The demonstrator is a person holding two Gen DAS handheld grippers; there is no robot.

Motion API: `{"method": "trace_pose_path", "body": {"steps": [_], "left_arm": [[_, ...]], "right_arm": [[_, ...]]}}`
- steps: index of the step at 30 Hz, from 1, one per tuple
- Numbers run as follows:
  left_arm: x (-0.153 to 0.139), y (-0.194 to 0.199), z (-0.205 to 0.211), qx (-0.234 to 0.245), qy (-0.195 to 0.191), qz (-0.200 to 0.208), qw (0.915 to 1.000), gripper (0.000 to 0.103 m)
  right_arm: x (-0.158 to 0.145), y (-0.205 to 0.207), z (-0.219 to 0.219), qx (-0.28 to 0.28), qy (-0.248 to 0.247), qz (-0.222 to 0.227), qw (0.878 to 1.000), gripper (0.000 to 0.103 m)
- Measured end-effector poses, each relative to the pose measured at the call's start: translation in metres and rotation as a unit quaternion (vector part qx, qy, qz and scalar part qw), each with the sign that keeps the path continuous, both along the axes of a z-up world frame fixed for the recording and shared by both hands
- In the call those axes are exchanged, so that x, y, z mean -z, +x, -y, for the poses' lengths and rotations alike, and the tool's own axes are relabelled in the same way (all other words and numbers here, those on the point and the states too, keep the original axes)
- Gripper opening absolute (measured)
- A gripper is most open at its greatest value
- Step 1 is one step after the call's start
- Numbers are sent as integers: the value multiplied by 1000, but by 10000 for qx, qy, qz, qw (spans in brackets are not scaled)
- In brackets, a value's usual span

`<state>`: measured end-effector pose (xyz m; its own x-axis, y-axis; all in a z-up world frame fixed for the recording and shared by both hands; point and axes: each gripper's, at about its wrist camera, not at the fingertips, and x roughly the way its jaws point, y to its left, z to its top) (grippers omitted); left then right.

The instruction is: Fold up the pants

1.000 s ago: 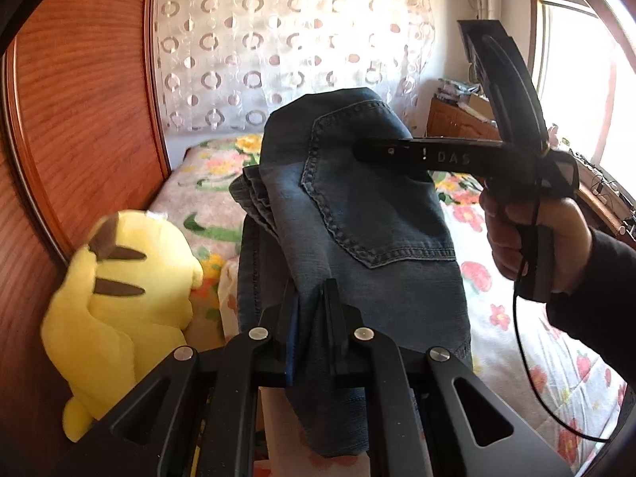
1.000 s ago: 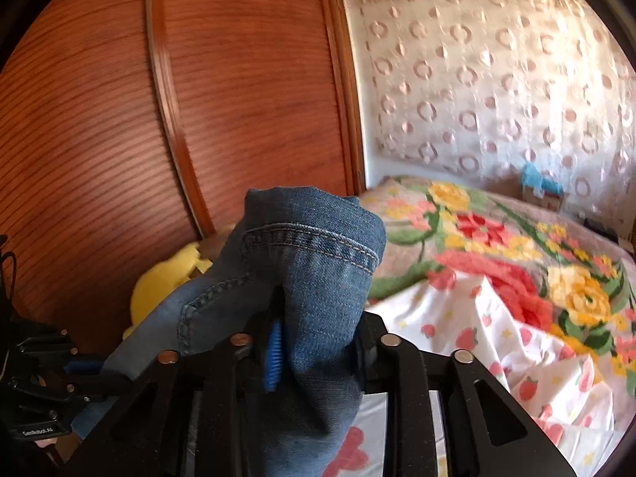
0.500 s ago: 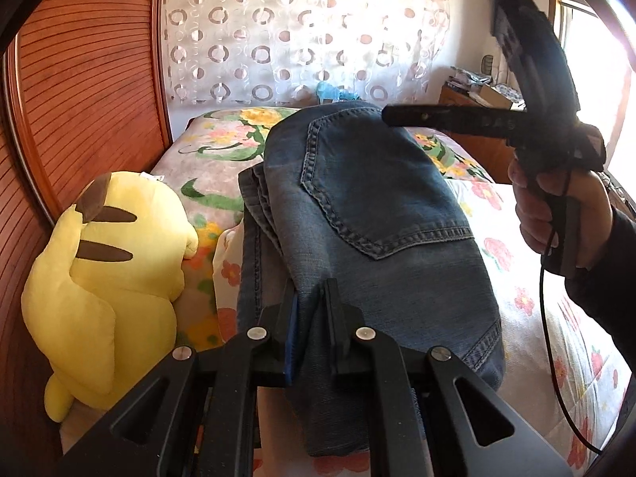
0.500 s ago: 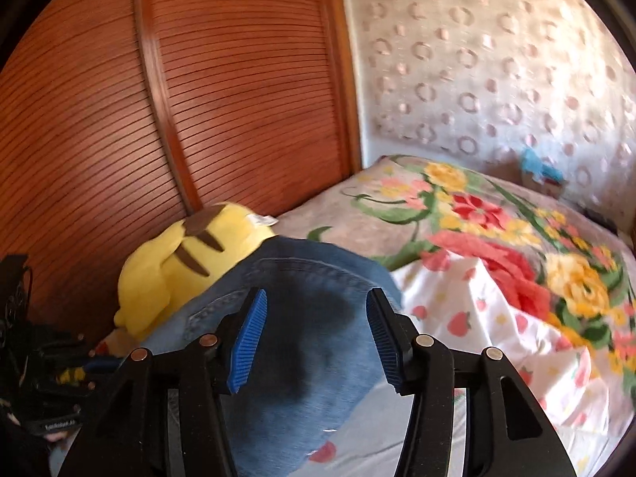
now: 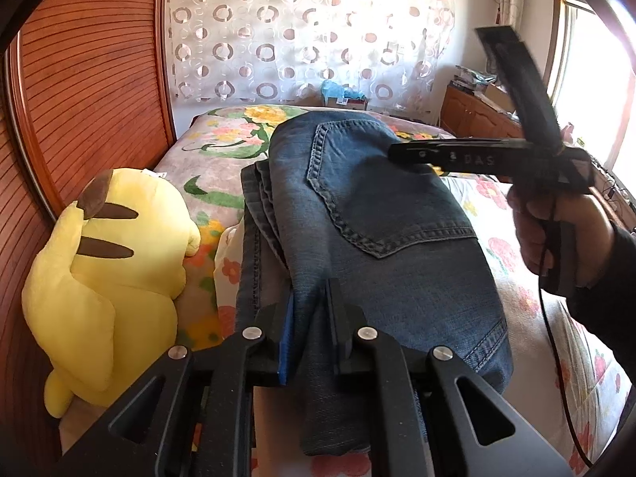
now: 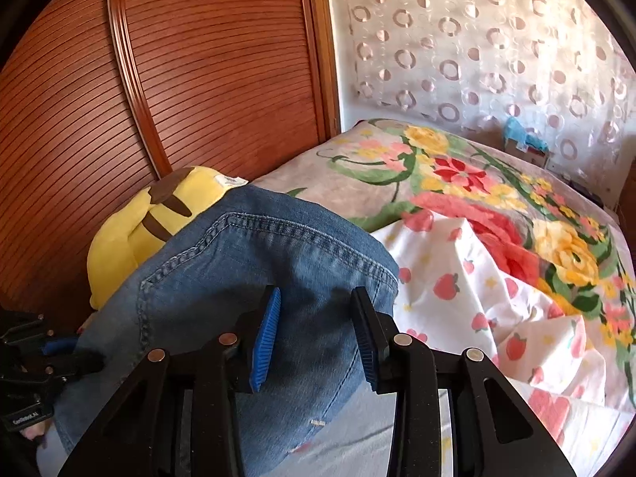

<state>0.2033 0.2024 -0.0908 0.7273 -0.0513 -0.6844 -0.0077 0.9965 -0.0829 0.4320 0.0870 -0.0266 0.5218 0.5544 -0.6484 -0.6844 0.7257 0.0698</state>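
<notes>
The folded blue jeans (image 5: 381,238) lie on the bed, back pocket up. My left gripper (image 5: 312,306) is shut on the jeans' near edge. My right gripper (image 6: 316,318) is open and empty, held just above the jeans (image 6: 246,270). In the left wrist view the right gripper (image 5: 401,151) hovers over the far right part of the jeans, held by a hand (image 5: 556,234). The left gripper's body also shows in the right wrist view (image 6: 35,369), at the lower left.
A yellow plush toy (image 5: 107,274) lies left of the jeans against the wooden wardrobe (image 5: 79,91). The bed carries a floral blanket (image 6: 457,183) and a strawberry-print sheet (image 6: 497,318). A patterned curtain (image 5: 298,31) hangs behind. A wooden dresser (image 5: 477,119) stands at the right.
My right gripper opened and let go of the jeans, then drew back above them. The jeans dropped flat onto the bed. My left gripper kept its hold.
</notes>
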Motion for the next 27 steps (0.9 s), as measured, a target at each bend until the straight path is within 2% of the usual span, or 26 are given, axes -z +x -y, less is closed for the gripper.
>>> {"method": "trace_pose_path", "body": {"steps": [4, 6, 7, 8, 12, 16, 20, 27], "left_arm": [[-5, -6, 2, -101, 78, 56, 9999, 23], [-8, -12, 1, -95, 6, 120, 9999, 33], [-10, -16, 1, -79, -37, 173, 9998, 43], [-11, -21, 1, -73, -61, 232, 9997, 47], [-10, -31, 6, -40, 10, 202, 9998, 50], [-4, -37, 7, -129, -80, 167, 9997, 80], [5, -39, 10, -117, -231, -25, 9997, 86], [6, -51, 15, -173, -235, -94, 9995, 88]], "right_arm": [[-4, -22, 7, -78, 129, -17, 9999, 37], [-4, -37, 14, -180, 203, -20, 9996, 37], [-4, -44, 17, -186, 215, 0, 9996, 37], [-3, -50, 20, -187, 245, 1, 9995, 37], [0, -64, 30, -261, 241, -64, 9993, 37], [1, -68, 34, -273, 193, -101, 9994, 37], [3, -75, 35, -263, 69, -67, 9996, 37], [-1, -90, 48, -261, 87, -70, 9996, 37]]}}
